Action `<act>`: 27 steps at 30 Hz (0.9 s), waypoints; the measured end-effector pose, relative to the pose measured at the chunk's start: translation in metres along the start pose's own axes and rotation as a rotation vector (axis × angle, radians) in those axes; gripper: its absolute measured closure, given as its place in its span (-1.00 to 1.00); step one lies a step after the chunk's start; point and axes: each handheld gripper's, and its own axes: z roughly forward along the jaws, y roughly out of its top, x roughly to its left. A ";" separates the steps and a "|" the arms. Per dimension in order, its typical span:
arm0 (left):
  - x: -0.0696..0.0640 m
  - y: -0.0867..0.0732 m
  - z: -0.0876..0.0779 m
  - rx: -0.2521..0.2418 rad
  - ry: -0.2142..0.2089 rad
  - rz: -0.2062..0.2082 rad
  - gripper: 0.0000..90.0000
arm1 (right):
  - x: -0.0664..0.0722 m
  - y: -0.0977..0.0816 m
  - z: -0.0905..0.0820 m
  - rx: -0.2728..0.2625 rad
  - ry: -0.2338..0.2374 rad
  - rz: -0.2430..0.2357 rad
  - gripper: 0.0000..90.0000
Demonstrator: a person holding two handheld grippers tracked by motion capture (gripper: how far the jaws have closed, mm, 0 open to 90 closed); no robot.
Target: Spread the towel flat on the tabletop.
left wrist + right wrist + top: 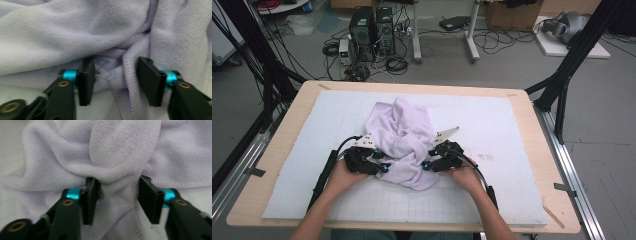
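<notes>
- The towel (404, 142) — pale lilac terry cloth with a stitched hem — is lying crumpled and twisted in a heap on the white mat (512, 135), near the middle of the table (287, 130).
- The left gripper (384, 167) is pressing in at the heap's left lower edge; its jaws are standing partly apart with a hemmed fold (117, 75) between them, and the pads are not visibly clamping it.
- The right gripper (427, 165) is mirroring it at the right edge — jaws partly apart around a twisted roll (117, 182).
- Both forearms are reaching in from the near edge, angled inward.
</notes>
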 end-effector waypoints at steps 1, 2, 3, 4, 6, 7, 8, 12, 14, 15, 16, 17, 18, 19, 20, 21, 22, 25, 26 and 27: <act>-0.001 0.001 0.000 -0.002 0.000 0.000 0.17 | -0.001 -0.001 0.000 -0.002 0.017 0.004 0.30; -0.001 0.002 0.001 -0.005 0.001 0.005 0.25 | 0.000 -0.001 -0.001 -0.003 0.029 -0.007 0.39; -0.001 0.002 0.001 -0.008 0.004 0.010 0.34 | 0.002 0.000 -0.001 0.002 0.032 -0.028 0.49; -0.001 0.002 0.001 -0.008 0.004 0.010 0.42 | 0.004 0.001 -0.001 0.006 0.032 -0.044 0.56; -0.001 0.002 0.001 -0.005 -0.005 0.017 0.57 | 0.007 0.002 -0.002 0.012 0.036 -0.074 0.65; -0.002 0.002 0.000 -0.006 -0.004 0.024 0.64 | 0.008 0.002 -0.003 0.016 0.030 -0.086 0.66; -0.004 0.002 -0.001 -0.010 -0.003 0.033 0.68 | 0.009 0.003 -0.005 0.013 0.024 -0.093 0.68; -0.009 0.001 -0.016 -0.026 0.008 0.059 0.74 | 0.016 0.003 -0.020 -0.026 0.027 -0.110 0.70; -0.012 -0.002 -0.025 -0.043 0.011 0.058 0.76 | 0.020 0.001 -0.029 -0.050 0.033 -0.111 0.70; -0.014 -0.003 -0.030 -0.048 0.004 0.064 0.76 | 0.020 0.001 -0.029 -0.050 0.033 -0.111 0.70; -0.017 -0.005 -0.034 -0.054 -0.003 0.070 0.78 | 0.026 -0.003 -0.038 -0.063 0.042 -0.105 0.70; -0.020 -0.007 -0.039 -0.059 -0.002 0.077 0.78 | 0.029 -0.006 -0.041 -0.069 0.048 -0.105 0.70; -0.024 -0.009 -0.043 -0.065 -0.001 0.079 0.78 | 0.033 -0.008 -0.045 -0.074 0.052 -0.102 0.70; -0.027 -0.011 -0.047 -0.070 -0.003 0.084 0.78 | 0.038 -0.011 -0.049 -0.073 0.056 -0.103 0.70; -0.031 -0.013 -0.050 -0.076 -0.006 0.084 0.78 | 0.043 -0.013 -0.052 -0.070 0.057 -0.110 0.70; -0.038 -0.017 -0.057 -0.081 -0.003 0.090 0.78 | 0.048 -0.015 -0.054 -0.073 0.060 -0.117 0.70; -0.041 -0.019 -0.061 -0.082 -0.006 0.097 0.78 | 0.053 -0.017 -0.057 -0.072 0.064 -0.121 0.70; -0.048 -0.023 -0.068 -0.087 -0.005 0.103 0.78 | 0.067 -0.024 -0.062 -0.068 0.082 -0.122 0.70; -0.055 -0.027 -0.076 -0.086 -0.005 0.110 0.78 | 0.071 -0.026 -0.063 -0.068 0.097 -0.124 0.70; -0.058 -0.029 -0.080 -0.083 -0.005 0.111 0.78 | 0.075 -0.028 -0.063 -0.063 0.107 -0.122 0.70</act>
